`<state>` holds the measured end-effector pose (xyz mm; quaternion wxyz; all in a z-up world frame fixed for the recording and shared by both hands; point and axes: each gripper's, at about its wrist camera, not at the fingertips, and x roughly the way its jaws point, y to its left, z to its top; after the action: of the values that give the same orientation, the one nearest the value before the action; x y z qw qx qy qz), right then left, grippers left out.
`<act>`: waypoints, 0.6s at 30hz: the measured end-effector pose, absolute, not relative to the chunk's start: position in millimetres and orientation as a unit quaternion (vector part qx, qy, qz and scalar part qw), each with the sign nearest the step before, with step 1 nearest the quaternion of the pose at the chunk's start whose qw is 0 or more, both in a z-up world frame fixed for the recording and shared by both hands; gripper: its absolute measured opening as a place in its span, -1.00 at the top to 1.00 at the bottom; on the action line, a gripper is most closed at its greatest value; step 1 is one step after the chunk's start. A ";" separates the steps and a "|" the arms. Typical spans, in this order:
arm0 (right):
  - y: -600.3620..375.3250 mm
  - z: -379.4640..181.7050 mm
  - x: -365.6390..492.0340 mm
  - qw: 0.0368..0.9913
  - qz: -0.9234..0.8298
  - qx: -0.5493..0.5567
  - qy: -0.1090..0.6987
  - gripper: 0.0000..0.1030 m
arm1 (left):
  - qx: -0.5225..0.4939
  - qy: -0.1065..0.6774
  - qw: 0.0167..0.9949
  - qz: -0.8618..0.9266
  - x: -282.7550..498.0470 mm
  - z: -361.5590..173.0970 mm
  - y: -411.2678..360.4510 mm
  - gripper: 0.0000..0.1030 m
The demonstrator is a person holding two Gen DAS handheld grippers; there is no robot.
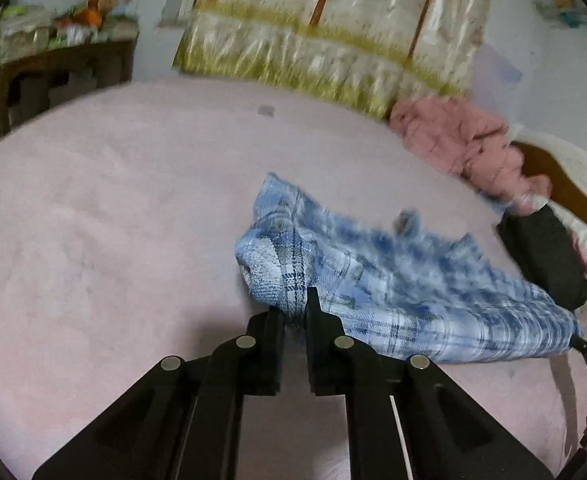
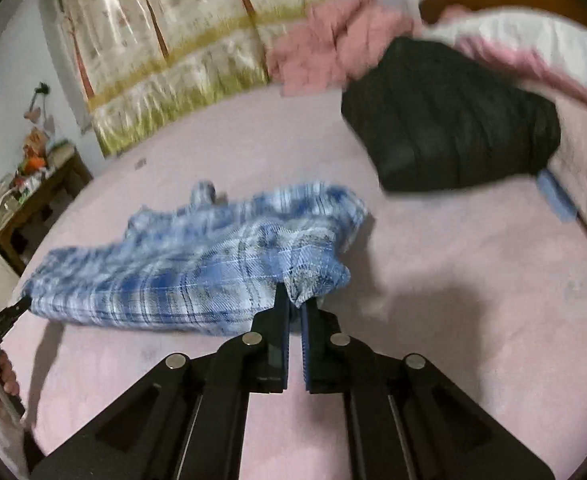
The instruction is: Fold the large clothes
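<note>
Shirt (image 1: 393,292), blue-and-white plaid, spans between the two grippers, lifted at both ends and sagging toward the pink bed cover (image 1: 113,220) in the middle. Left gripper (image 1: 295,312) is clenched on a bunched seam or hem at its end; right gripper (image 2: 295,308) is clenched on the opposite corner. Long axis of the cloth runs gripper to gripper, so each arm sits right at its own end and neither is nearer to the whole. Far edge of the fabric trails away from both, toward the wall. Motion blur on the cloth; finer folds cannot be told.

Judgement: the fold turns on that far edge, which lies forward of both grippers.

Containers: none seen. A black garment (image 2: 453,120) and a pink garment (image 2: 333,48) lie apart near the headboard (image 1: 553,176). Cluttered side table (image 2: 45,184) stands beside the bed.
</note>
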<state>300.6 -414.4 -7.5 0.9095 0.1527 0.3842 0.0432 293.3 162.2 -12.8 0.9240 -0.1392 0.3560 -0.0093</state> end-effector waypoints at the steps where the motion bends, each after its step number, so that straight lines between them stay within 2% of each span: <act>1: -416.8 -17.8 302.9 0.898 0.044 0.161 0.406 0.93 | -0.142 0.375 0.916 -0.006 294.7 -23.8 161.8 0.81; 3: -417.7 -32.9 303.9 0.890 0.040 0.152 0.428 0.89 | -0.133 0.381 0.915 -0.004 293.7 -33.9 159.8 0.77; 5: -415.6 -27.6 302.5 0.901 0.024 0.126 0.413 0.72 | -0.083 0.357 0.930 0.012 290.8 -27.0 148.7 0.67; 6: -415.2 -21.7 300.7 0.910 0.008 0.112 0.400 0.50 | -0.059 0.343 0.937 0.024 290.3 -23.2 142.4 0.61; 7: -415.7 -13.7 297.4 0.921 -0.019 0.097 0.377 0.19 | -0.025 0.324 0.945 0.037 287.3 -18.9 134.0 0.59; 9: -420.2 -3.2 294.7 0.931 -0.071 0.079 0.348 -0.14 | 0.004 0.308 0.950 0.054 285.1 -17.0 125.7 0.47; 10: -421.7 -0.1 294.3 0.934 -0.084 0.076 0.339 -0.14 | 0.008 0.300 0.952 0.055 284.1 -15.7 122.7 0.44; 11: -422.1 2.7 292.8 0.936 -0.087 0.079 0.331 -0.14 | 0.009 0.290 0.955 0.054 282.5 -13.2 119.5 0.27; 12: -423.7 4.5 290.0 0.939 -0.085 0.084 0.322 -0.14 | 0.008 0.282 0.958 0.052 281.7 -10.4 117.3 -0.09; 14: -417.8 10.1 286.5 0.947 -0.059 0.089 0.304 -0.15 | 0.007 0.248 0.968 0.047 273.9 -1.1 111.7 -0.47; 18: -388.8 18.7 293.2 0.956 -0.008 0.063 0.286 -0.45 | 0.000 0.214 0.976 0.022 263.8 14.0 106.0 -0.59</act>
<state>293.2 -388.8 18.7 0.9562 0.0633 0.2856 -0.0077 263.8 106.0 14.0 0.9765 0.0003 0.2145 0.0220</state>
